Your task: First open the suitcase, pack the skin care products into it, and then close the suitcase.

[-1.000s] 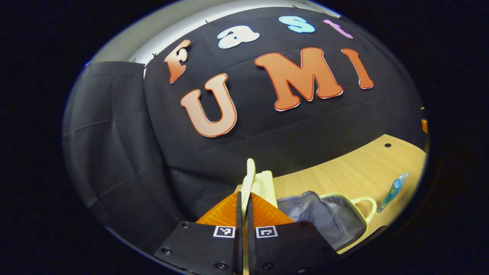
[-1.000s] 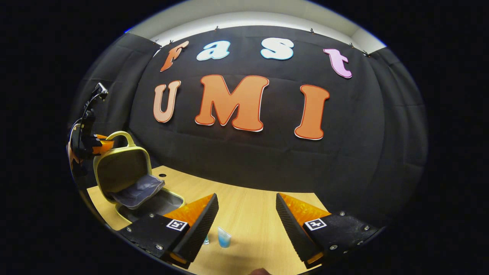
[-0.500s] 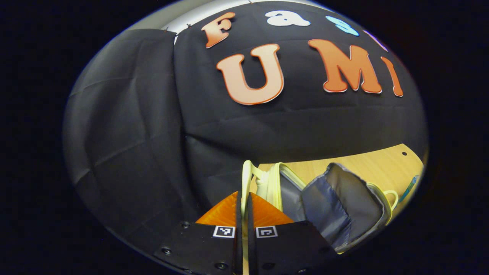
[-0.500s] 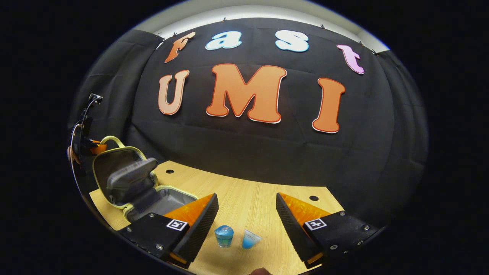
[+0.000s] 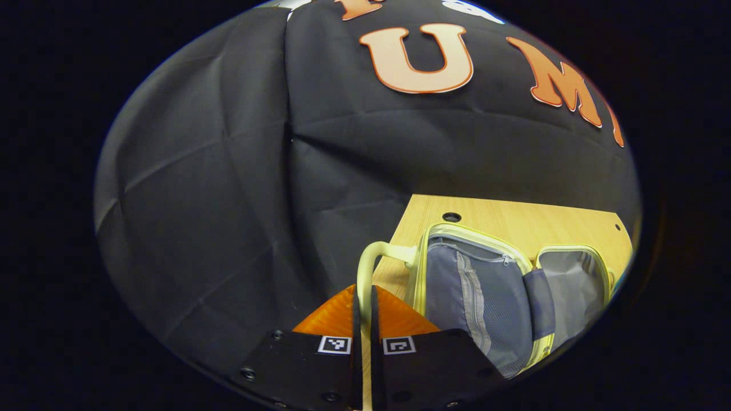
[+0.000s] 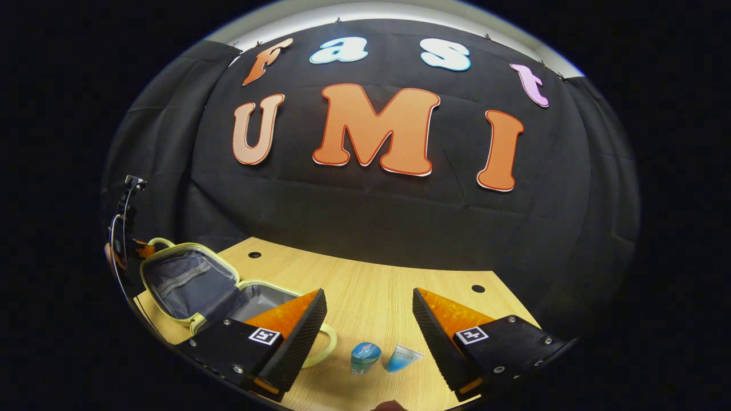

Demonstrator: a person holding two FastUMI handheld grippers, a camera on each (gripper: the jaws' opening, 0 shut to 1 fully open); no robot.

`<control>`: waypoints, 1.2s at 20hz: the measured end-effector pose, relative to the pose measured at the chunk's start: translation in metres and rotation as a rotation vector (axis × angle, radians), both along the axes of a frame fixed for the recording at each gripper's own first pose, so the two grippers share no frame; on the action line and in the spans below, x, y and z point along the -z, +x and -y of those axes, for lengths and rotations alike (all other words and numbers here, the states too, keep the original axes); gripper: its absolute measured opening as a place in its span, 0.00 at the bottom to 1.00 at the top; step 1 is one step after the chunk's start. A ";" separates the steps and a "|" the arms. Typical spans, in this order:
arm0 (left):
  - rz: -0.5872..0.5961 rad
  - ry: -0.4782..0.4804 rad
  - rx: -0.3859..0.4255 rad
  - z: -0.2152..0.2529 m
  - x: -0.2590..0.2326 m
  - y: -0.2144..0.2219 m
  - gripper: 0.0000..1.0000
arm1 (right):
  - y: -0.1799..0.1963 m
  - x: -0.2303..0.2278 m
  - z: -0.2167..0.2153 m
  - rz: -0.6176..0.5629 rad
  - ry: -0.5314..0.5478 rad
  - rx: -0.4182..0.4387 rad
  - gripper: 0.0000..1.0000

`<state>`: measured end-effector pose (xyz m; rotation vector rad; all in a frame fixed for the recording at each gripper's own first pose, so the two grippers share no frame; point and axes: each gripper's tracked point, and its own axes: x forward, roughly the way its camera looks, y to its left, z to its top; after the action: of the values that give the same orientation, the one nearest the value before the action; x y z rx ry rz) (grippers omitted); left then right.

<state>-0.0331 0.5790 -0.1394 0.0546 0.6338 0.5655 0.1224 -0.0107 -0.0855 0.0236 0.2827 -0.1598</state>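
Presently: left tool [image 5: 364,297] clamped on suitcase [image 5: 491,297] handle [image 5: 365,268], keeping lid laid open; right tool [image 6: 368,319] spread apart above bottle [image 6: 364,356], tube [image 6: 401,359] on counter [image 6: 371,291].

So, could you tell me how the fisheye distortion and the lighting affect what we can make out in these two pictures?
Left gripper view: the table edge bows, and the open suitcase is sharp and evenly lit. Right gripper view: the wall bulges, a bright strip lies along the top, and the two skin care products look small but in focus, without glare.
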 end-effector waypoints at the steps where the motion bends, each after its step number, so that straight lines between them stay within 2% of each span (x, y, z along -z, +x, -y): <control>1: -0.003 0.010 -0.020 -0.011 0.005 -0.001 0.14 | 0.000 0.001 0.000 -0.005 0.001 0.004 0.95; 4: 0.082 -0.021 0.025 0.007 -0.018 0.009 0.14 | -0.004 0.004 0.006 -0.014 -0.003 0.015 0.95; 5: 0.114 -0.031 0.046 0.024 -0.029 0.010 0.19 | -0.005 0.003 0.008 -0.013 -0.005 0.018 0.95; 7: 0.187 -0.045 0.093 0.054 -0.049 0.025 0.49 | -0.006 0.006 0.013 -0.010 -0.007 0.014 0.95; 10: 0.263 -0.088 0.185 0.113 -0.071 0.042 0.70 | -0.013 0.011 0.022 -0.011 -0.010 0.002 0.95; 12: 0.277 -0.075 0.258 0.160 -0.083 0.046 0.77 | -0.017 0.013 0.030 -0.009 -0.006 -0.006 0.95; 13: 0.289 -0.066 0.291 0.185 -0.090 0.048 0.86 | -0.020 0.014 0.035 -0.008 0.000 -0.009 0.96; 17: 0.285 -0.069 0.401 0.286 -0.086 0.038 0.95 | -0.030 0.023 0.056 -0.012 0.008 -0.012 0.95; 21: 0.254 -0.089 0.513 0.376 -0.071 0.030 0.95 | -0.044 0.035 0.077 -0.032 0.010 -0.015 0.95; 24: 0.240 -0.064 0.580 0.425 -0.063 0.029 0.95 | -0.055 0.049 0.095 -0.046 0.008 -0.003 0.95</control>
<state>-0.0038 0.1541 -0.0763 0.1039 0.3738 -0.0117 0.0675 -0.1053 -0.1342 0.0269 0.3295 -0.1561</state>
